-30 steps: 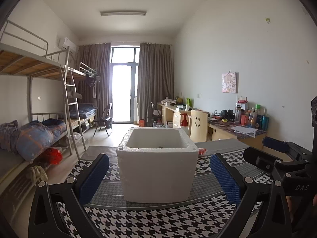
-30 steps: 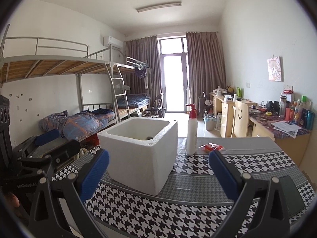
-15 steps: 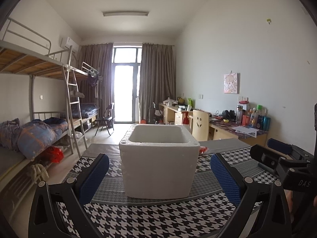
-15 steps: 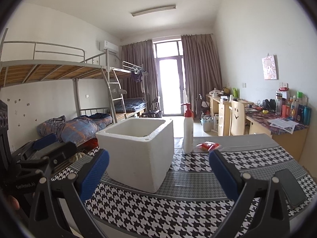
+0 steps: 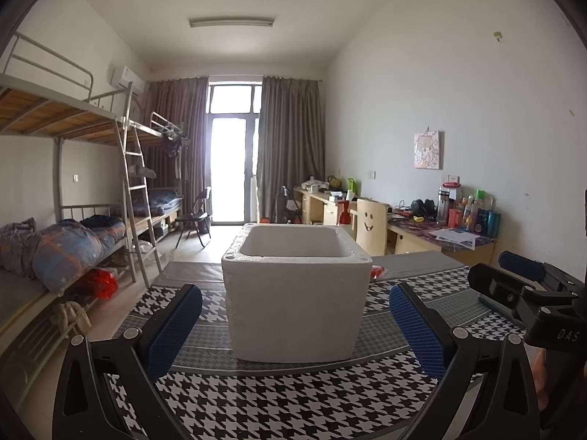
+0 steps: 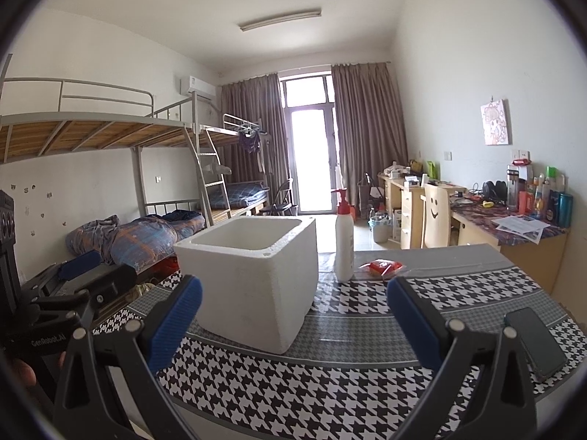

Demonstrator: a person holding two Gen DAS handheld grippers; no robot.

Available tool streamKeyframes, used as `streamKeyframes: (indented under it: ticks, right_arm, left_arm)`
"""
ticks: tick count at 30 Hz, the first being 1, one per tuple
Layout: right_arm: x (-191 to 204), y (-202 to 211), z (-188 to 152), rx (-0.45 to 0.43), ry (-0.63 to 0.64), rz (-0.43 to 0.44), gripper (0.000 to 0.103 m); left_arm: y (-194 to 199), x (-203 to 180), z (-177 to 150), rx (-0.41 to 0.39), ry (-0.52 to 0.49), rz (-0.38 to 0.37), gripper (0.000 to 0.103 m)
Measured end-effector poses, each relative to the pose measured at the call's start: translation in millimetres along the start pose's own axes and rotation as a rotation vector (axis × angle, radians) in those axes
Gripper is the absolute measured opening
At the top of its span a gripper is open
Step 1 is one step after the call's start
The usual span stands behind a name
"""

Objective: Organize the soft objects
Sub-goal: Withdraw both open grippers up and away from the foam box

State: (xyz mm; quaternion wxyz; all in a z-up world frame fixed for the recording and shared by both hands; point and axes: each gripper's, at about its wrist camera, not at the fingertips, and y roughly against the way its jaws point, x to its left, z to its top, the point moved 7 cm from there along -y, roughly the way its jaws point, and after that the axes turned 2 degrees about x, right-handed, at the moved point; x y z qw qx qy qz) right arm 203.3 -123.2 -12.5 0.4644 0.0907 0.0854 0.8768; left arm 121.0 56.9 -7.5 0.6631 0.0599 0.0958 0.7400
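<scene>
While both the left gripper (image 5: 295, 326) and right gripper (image 6: 293, 321) are held spread and empty before the foam box (image 5: 296, 293) on the houndstooth tablecloth (image 6: 367, 374), the red packet (image 6: 381, 267) beside the pump bottle (image 6: 344, 236) should be approached low and pinched gently.

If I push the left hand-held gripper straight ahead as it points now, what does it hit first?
Most likely the near wall of the white foam box, which sits centred ahead of the open left hand-held gripper on the houndstooth tablecloth. Nothing shows between them, though depth is hard to judge.
</scene>
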Motion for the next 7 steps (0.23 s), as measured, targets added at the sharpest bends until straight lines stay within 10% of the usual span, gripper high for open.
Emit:
streamKeyframes:
  ticks: [7]
  right_arm:
    - [-0.7, -0.1, 0.0, 0.002, -0.005, 0.005, 0.102]
  left_arm:
    - [-0.7, -3.4, -0.6, 0.012, -0.013, -0.006, 0.102]
